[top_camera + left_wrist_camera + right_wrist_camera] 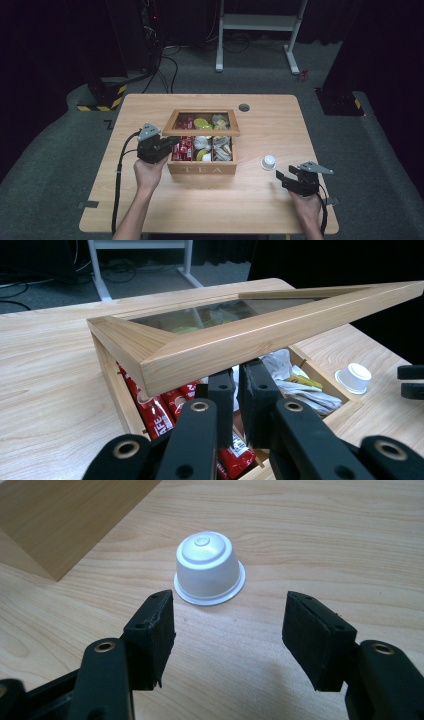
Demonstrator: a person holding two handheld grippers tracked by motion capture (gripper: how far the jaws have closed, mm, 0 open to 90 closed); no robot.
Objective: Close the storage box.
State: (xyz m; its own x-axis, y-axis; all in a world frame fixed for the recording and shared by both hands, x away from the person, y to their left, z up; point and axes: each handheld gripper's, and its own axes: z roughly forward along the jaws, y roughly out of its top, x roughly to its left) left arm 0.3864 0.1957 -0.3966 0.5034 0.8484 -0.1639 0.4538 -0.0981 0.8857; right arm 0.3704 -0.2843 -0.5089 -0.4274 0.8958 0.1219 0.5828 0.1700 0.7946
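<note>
Gaping right gripper jaws face the white capsule.

**Three Cameras, One Table**

The high view looked forward and down from the person's side, taking in the whole table from well back. The left gripper view sat close under the tea box lid, facing the white capsule at two o'clock. The right gripper view looked low and near at that same capsule, at twelve o'clock; the high view shared it.
</note>
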